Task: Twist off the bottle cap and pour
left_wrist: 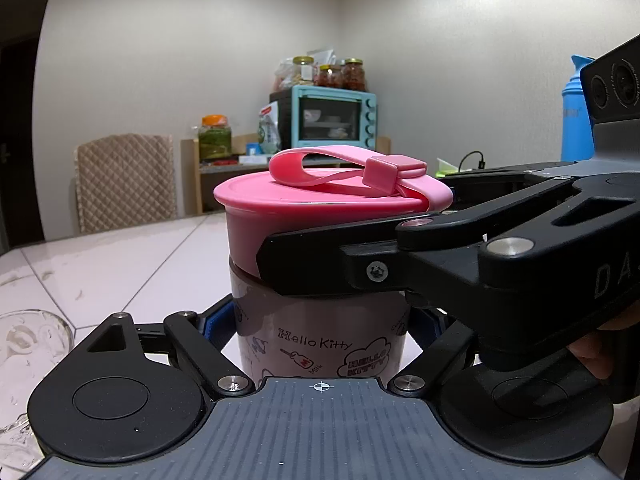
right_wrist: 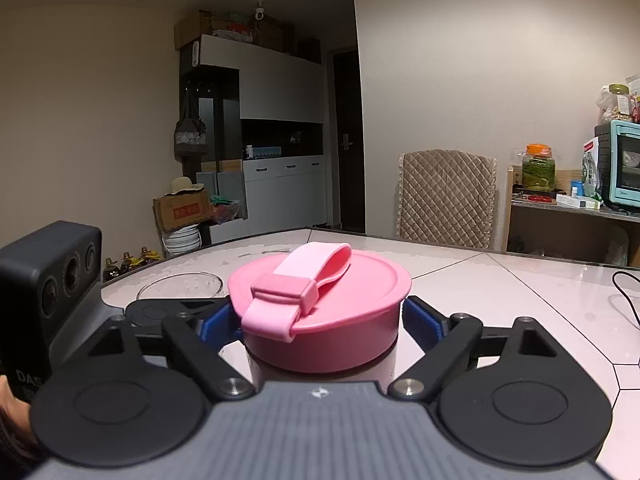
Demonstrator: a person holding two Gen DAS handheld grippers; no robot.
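A pale Hello Kitty bottle (left_wrist: 320,348) with a wide pink screw cap (left_wrist: 312,204) and a pink strap loop (left_wrist: 340,170) stands upright on the white table. My left gripper (left_wrist: 320,320) is shut on the bottle's body below the cap. My right gripper (right_wrist: 320,320) is shut on the pink cap (right_wrist: 328,304), its blue pads (right_wrist: 420,320) pressing both sides. In the left wrist view the right gripper's black finger (left_wrist: 320,264) crosses the cap's lower edge from the right. A clear glass (left_wrist: 24,344) stands on the table to the left, also seen beyond the cap in the right wrist view (right_wrist: 180,286).
A blue bottle (left_wrist: 574,120) stands at the far right. A black cable (right_wrist: 624,292) lies on the table to the right. A quilted chair (right_wrist: 446,198) stands at the table's far edge. A shelf with a teal oven (left_wrist: 332,118) and jars is behind.
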